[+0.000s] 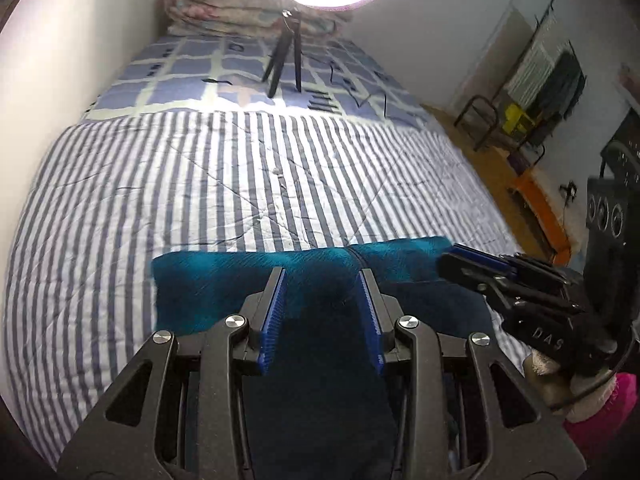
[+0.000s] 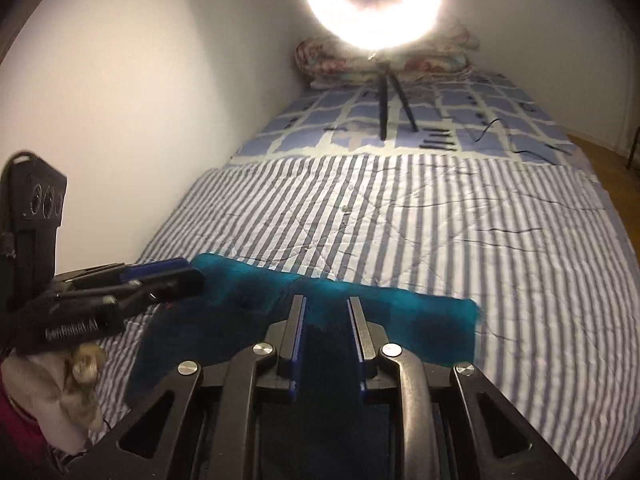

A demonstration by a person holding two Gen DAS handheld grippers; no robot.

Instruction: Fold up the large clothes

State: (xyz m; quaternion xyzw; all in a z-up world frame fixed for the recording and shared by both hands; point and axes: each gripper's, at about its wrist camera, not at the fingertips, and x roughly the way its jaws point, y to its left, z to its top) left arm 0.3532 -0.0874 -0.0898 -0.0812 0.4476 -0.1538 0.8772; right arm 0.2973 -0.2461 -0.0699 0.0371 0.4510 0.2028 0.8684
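Teal garment (image 1: pixel 224 280) with darker navy shading toward the near edge, lying on a quilt (image 1: pixel 200 184) striped white and grey-blue. Beyond the stripes, a sheet (image 1: pixel 180 72) checked in periwinkle-blue squares with cream bands and small black marks. Faded pink and beige floral bedding (image 1: pixel 224 8) piled at the far end. Black tripod (image 1: pixel 286 56) beneath a glowing white ring light (image 2: pixel 372 4). Black grippers with bright blue pads (image 1: pixel 276 312). White walls (image 2: pixel 160 80). Orange-brown floor (image 1: pixel 500 160).

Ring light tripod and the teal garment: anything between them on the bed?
Only bare striped quilt between tripod and garment; both views show it.
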